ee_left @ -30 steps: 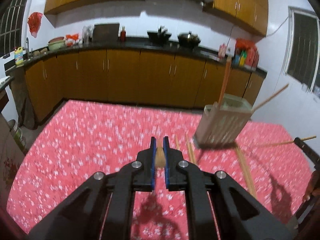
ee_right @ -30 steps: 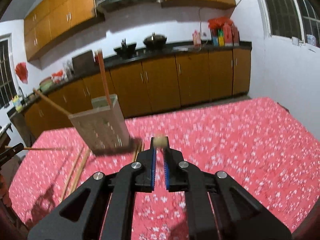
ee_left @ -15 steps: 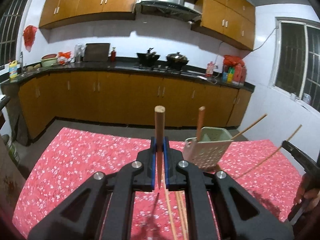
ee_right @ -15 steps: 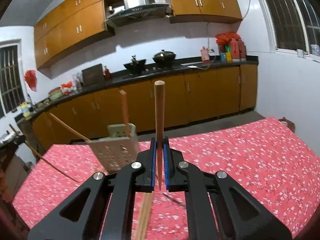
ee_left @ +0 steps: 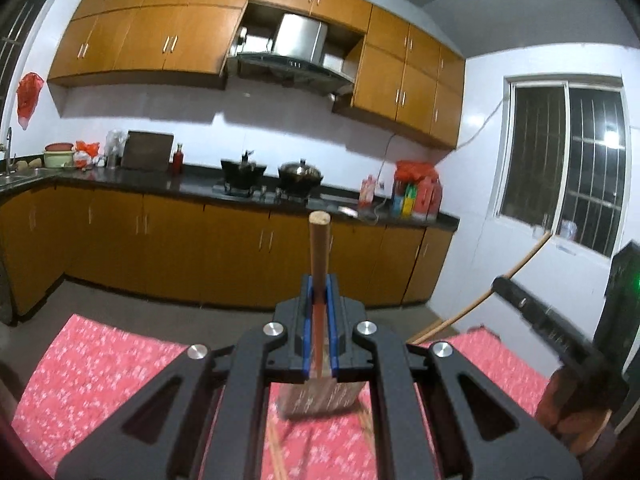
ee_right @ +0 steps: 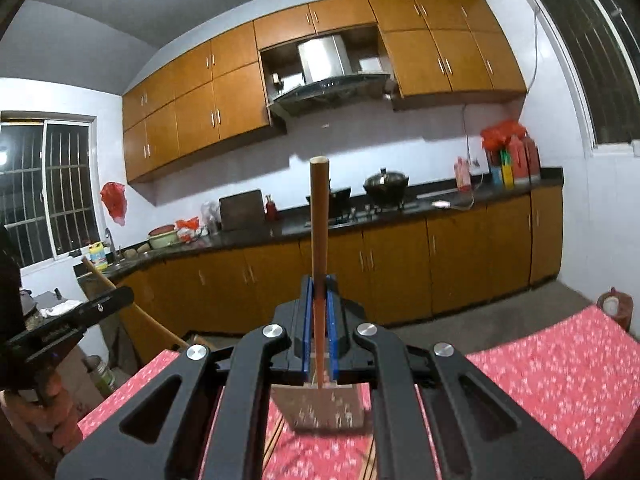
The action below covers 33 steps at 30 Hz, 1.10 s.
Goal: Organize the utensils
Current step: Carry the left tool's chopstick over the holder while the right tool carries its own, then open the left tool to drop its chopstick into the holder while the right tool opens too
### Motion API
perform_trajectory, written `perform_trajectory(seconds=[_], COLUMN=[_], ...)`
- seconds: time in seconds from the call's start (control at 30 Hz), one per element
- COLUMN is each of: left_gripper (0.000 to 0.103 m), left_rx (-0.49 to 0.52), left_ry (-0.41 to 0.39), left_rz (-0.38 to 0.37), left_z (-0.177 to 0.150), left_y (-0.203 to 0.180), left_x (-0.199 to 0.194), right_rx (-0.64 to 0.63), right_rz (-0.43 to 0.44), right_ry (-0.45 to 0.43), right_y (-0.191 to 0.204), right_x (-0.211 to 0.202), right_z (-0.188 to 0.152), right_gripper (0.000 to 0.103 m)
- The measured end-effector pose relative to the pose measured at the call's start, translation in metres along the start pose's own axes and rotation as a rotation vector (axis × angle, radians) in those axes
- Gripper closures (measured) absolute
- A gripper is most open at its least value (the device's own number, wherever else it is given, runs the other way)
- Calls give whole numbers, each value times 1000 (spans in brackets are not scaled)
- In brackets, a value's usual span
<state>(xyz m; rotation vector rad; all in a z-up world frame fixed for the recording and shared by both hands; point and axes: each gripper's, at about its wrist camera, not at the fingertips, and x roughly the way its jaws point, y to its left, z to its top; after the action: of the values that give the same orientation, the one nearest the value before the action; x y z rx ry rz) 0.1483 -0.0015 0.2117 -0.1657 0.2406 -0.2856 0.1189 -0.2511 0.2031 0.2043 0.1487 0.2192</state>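
Kitchen with orange cabinets (ee_left: 160, 40); red floral bench (ee_right: 560, 368). Left hand-held gripper (ee_left: 319, 292) and right hand-held gripper (ee_right: 319, 292) each clamp a chopstick (ee_left: 319, 248).

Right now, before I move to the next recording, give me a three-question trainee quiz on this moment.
1. True or false: the left gripper is shut on a chopstick that points upward.
2. Multiple choice: seen between the right gripper arms, the utensil holder is (A) on the kitchen counter, (B) on the red floral tablecloth, (C) on the floor.
3. Fill in: loose chopsticks lie on the tablecloth beside the ____.

Key: 1 true; 2 B; 3 utensil holder.
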Motion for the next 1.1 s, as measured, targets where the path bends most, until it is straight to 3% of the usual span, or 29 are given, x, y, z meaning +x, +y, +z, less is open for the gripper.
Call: perform_trajectory(seconds=[0.2,0.63,0.7,0.83,1.1], left_gripper=[95,95,93,85,76], left_rx=[-5,-45,-52,-55,-86], left_ry=[-41,128,135,120,64], left_rz=[47,60,56,52,53], left_z=[10,-35,-38,-39,-33], left_y=[-9,5,7,11,26], left_x=[29,92,92,81,38], right_rx=[-9,24,24,35,57], right_rz=[-26,-27,-18,-22,-49], right_ry=[16,187,194,168,97], right_y=[-2,-10,-9,-11,-23], right_x=[29,77,76,64,20], right_z=[-7,-44,-45,-40,-29], right_gripper=[96,95,94,70,70])
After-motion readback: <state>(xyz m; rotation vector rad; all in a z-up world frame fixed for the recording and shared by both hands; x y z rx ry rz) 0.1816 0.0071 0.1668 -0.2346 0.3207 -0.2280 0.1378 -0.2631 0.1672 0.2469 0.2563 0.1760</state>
